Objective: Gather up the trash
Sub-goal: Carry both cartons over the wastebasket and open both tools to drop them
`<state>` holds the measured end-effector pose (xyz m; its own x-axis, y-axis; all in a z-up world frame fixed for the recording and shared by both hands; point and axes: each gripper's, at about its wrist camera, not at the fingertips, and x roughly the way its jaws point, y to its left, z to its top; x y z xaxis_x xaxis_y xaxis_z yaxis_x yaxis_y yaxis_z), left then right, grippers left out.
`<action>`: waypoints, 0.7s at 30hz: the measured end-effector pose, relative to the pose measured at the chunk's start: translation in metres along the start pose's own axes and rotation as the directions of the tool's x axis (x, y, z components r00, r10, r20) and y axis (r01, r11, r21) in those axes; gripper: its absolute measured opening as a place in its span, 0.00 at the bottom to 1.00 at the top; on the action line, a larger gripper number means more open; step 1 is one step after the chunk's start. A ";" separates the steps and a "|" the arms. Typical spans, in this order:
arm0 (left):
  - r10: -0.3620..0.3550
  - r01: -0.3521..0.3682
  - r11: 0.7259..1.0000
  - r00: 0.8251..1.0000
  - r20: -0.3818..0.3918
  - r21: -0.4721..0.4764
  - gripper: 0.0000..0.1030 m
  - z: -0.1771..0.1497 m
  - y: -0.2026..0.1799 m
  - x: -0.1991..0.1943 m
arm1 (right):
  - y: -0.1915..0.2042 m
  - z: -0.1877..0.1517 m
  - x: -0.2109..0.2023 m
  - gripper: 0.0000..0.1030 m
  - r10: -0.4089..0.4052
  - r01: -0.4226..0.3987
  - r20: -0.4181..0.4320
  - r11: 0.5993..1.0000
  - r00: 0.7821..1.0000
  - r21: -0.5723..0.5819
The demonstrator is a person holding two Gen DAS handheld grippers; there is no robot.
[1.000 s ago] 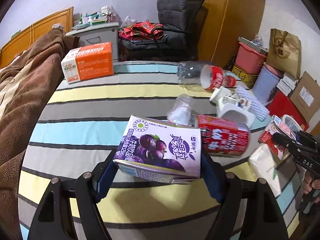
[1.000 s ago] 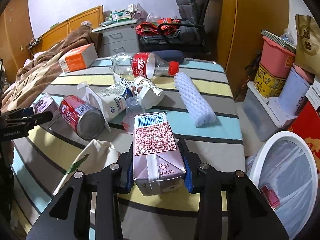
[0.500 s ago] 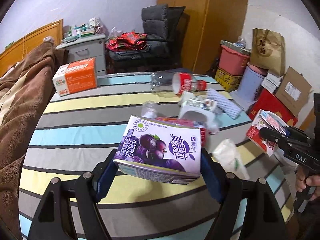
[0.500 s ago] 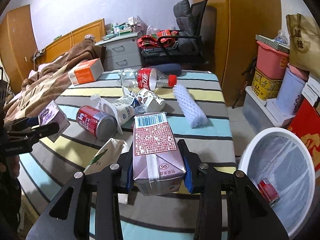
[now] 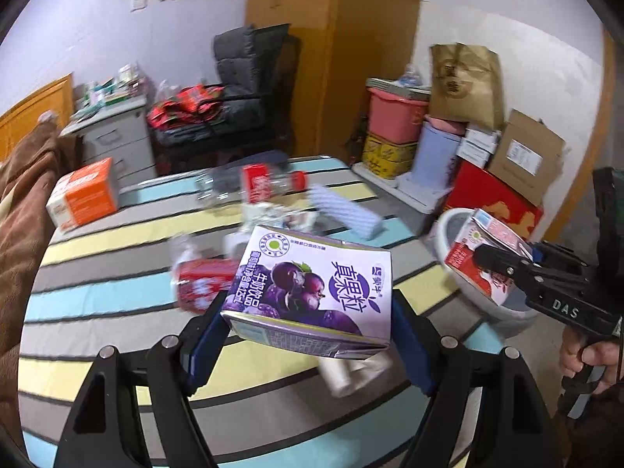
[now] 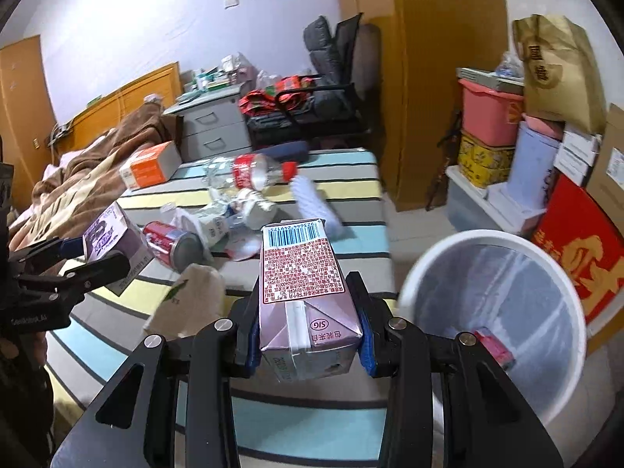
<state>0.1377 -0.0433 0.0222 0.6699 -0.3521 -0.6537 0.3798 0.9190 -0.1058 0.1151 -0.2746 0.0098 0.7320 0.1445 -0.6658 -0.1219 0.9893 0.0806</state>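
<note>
Your left gripper (image 5: 308, 312) was clamped across a purple grape-printed milk carton (image 5: 312, 292), held sideways above the striped bedspread (image 5: 117, 296). Your right gripper (image 6: 308, 327) was closed narrowly on a pink carton with a barcode panel (image 6: 304, 288), near end toward the camera, just left of the white round trash bin (image 6: 491, 312); in the left wrist view that carton hung over the bin's rim. A small red item (image 6: 493, 347) lay in the bin. Farther left on the bedspread lay a red drink can (image 6: 171, 241), a clear plastic bottle with red label (image 6: 253, 169), crumpled paper cups (image 6: 234, 214) and an orange box (image 6: 150, 165).
</note>
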 end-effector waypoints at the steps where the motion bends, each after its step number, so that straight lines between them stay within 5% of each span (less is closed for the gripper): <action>1: -0.007 0.007 1.000 1.000 0.001 0.009 0.77 0.001 -0.006 0.001 | -0.005 -0.001 -0.002 0.38 -0.005 0.005 0.004 1.000 1.000 0.013; 21: -0.187 0.189 0.967 0.982 -0.026 0.171 0.77 0.029 -0.133 0.037 | -0.085 -0.024 -0.036 0.38 -0.175 0.171 0.007 0.969 0.985 0.180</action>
<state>0.1306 -0.1840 0.0339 0.5703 -0.5134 -0.6412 0.6028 0.7919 -0.0979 0.0835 -0.3646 0.0093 0.7465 -0.0309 -0.6646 0.1275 0.9871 0.0973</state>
